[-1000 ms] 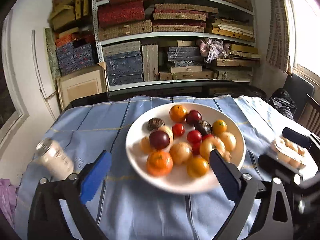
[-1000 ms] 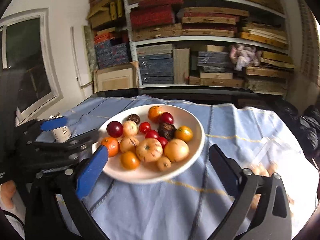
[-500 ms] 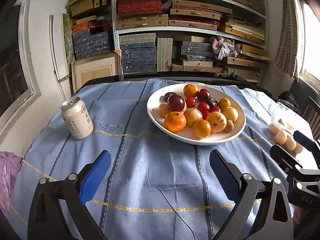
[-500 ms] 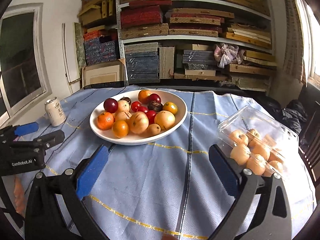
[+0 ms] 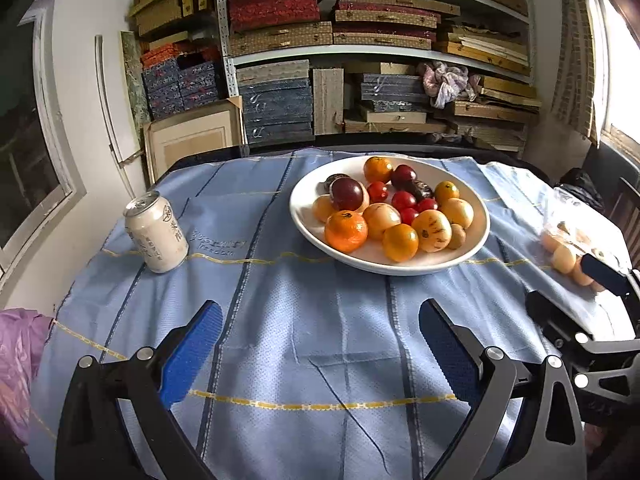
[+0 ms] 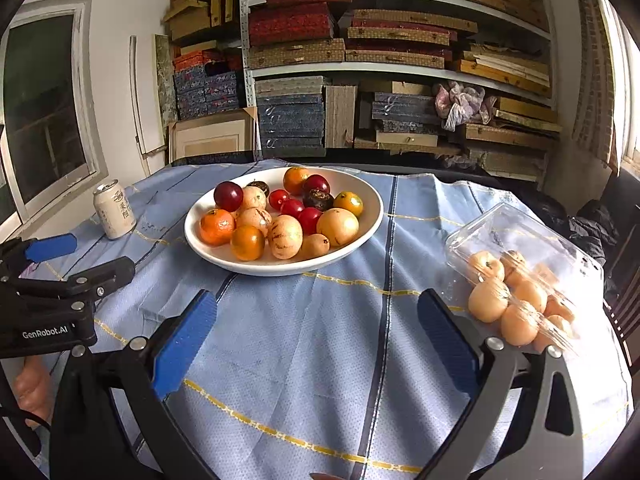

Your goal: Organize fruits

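Observation:
A white plate [image 5: 308,220] [image 6: 360,236] in the middle of the blue cloth holds several mixed fruits: oranges [image 5: 346,231] [image 6: 216,227], pale yellow fruits [image 6: 337,226], small red tomatoes [image 6: 309,219] and dark plums [image 5: 349,193]. To the right lies an open clear plastic box [image 6: 520,240] with several pale orange fruits [image 6: 489,301] [image 5: 564,258]. My left gripper [image 5: 320,352] is open and empty, well short of the plate. My right gripper [image 6: 320,344] is likewise open and empty, between plate and box, nearer me.
A white drink can [image 5: 156,232] [image 6: 114,215] stands upright left of the plate. A pink bag [image 5: 20,344] hangs at the table's left edge. Shelves of stacked boxes [image 5: 360,60] fill the wall behind. A dark chair [image 6: 624,280] sits at the right.
Both grippers have pulled back from the plate toward me, so the can and the plastic box have come into full view. Neither gripper's jaws moved.

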Demonstrator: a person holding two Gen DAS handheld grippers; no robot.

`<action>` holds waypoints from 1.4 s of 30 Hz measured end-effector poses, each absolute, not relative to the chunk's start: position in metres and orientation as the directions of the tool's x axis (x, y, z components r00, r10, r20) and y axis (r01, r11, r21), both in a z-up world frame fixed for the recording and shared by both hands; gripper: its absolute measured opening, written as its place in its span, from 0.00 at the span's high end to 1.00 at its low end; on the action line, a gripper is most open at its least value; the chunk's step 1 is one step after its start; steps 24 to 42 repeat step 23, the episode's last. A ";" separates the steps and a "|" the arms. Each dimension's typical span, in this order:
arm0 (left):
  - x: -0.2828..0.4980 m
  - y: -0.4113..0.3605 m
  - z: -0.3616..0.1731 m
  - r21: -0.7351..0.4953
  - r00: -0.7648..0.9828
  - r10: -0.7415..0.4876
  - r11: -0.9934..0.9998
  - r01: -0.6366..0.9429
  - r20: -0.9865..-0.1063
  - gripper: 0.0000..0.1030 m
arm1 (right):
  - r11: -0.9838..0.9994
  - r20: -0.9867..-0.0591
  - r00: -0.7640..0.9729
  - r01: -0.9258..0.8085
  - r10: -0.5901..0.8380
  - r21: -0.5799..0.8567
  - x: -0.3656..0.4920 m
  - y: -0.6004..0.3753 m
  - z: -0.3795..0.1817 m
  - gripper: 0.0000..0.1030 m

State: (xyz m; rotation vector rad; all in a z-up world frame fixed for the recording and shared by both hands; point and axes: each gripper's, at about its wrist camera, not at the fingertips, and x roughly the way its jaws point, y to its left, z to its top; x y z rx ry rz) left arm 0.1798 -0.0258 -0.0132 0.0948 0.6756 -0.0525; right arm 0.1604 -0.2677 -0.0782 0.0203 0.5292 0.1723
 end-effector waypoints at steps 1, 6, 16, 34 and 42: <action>0.179 -0.026 -0.013 0.063 0.777 -0.028 0.994 0.087 -0.629 0.04 | 0.985 -0.501 0.849 -0.157 0.168 0.065 0.160 -0.267 -0.078 0.04; 0.175 -0.032 -0.015 0.068 0.777 -0.043 0.992 0.110 -0.628 0.04 | 0.989 -0.493 0.858 -0.137 0.144 0.050 0.157 -0.268 -0.078 0.04; 0.172 -0.033 -0.012 0.093 0.802 -0.009 0.992 0.081 -0.597 0.04 | 0.991 -0.489 0.862 -0.126 0.133 0.046 0.155 -0.268 -0.078 0.04; 0.173 -0.034 -0.014 0.107 0.797 0.008 0.992 0.071 -0.604 0.04 | 0.991 -0.489 0.862 -0.127 0.133 0.046 0.154 -0.269 -0.077 0.04; 0.173 -0.034 -0.014 0.107 0.797 0.008 0.992 0.071 -0.604 0.04 | 0.991 -0.489 0.862 -0.127 0.133 0.046 0.154 -0.269 -0.077 0.04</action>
